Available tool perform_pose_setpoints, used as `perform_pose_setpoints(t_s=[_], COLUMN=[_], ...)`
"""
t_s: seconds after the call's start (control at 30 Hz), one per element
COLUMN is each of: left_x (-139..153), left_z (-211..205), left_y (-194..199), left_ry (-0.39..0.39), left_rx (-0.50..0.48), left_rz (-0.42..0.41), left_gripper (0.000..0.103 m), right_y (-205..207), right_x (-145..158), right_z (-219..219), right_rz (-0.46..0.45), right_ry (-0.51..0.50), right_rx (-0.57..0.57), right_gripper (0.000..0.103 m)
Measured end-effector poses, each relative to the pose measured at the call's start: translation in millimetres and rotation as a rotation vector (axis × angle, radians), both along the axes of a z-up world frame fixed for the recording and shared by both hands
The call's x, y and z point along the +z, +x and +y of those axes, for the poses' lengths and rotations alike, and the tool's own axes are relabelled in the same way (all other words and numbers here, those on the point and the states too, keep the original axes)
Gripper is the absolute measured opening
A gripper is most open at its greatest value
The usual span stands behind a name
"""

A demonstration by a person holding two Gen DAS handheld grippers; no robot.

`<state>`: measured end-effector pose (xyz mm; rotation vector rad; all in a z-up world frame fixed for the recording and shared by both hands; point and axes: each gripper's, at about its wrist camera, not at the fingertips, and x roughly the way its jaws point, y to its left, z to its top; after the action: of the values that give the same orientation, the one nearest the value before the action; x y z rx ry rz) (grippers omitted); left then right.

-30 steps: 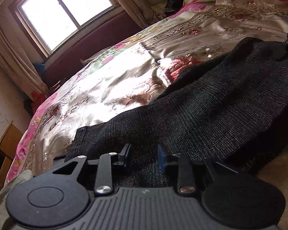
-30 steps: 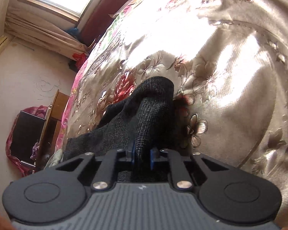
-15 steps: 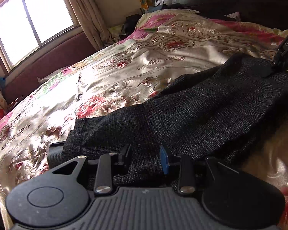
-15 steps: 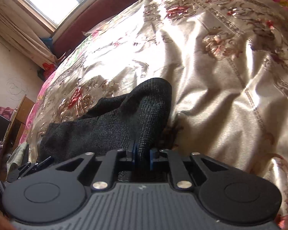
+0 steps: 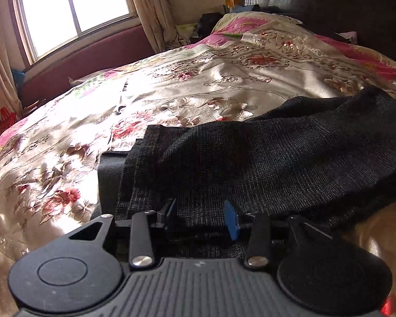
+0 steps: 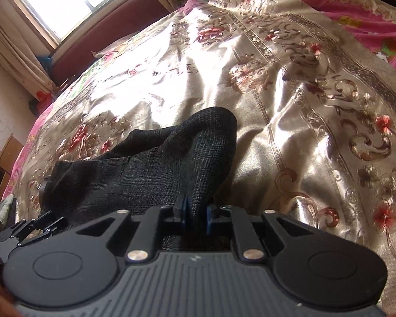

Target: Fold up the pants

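The left claw sits low over the near edge of the pants, its jaws opening; the dark cloth lies between and under the two blue pads, and neither pad presses on it. The right claw is clenched on a raised fold of the same pants, the fabric pinched between its pads and drawn up into a peak that drops back toward the bed.

There is one pair of pants, dark grey with a fine woven check, lying across the near side of the bed. In the left wrist view a plain black band shows at its left end, under the folded-over upper layer. The garment rests on one shiny cream bedspread patterned with red and brown flowers and edged in pink.

In the right wrist view the left claw's black linkage shows at the lower left, just beside the pants' edge.

One window stands behind the bed, with a pale curtain on each side, two in all. A dark headboard rises at the upper right.
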<state>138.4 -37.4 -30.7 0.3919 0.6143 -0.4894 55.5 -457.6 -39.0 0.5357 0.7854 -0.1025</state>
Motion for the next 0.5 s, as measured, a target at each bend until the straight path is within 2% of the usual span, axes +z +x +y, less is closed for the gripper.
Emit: perform_pose_setpoints(t_s=[0.17,0.3,0.43,0.5], left_x=[13.3,7.5,-0.9,-2.0], left_z=[38.5,40.4,36.7,30.1], left_y=[3.1,27.5,47.6,45.6], left_ry=[-0.040,-0.040,-0.097,-0.074], left_rx=[0.071,0.108,0.146,0.145], left_rz=[-0.018,0.004,0.086,0.081], left_gripper=[0.055,0.066,0.065,0.060], right_y=[-2.3,-2.5,-1.0,-0.1], right_x=[-8.1,-11.0,-11.5,-12.6], right_z=[-0.3,-0.5,-0.7,-2.7], right_rz=[0.007,0.008,0.011,0.014], right_ry=[0.013,0.025,0.022,0.031], right_rx=[-0.021,-0.039,-0.031,-0.030], right_gripper=[0.014,0.015,0.016,0.016])
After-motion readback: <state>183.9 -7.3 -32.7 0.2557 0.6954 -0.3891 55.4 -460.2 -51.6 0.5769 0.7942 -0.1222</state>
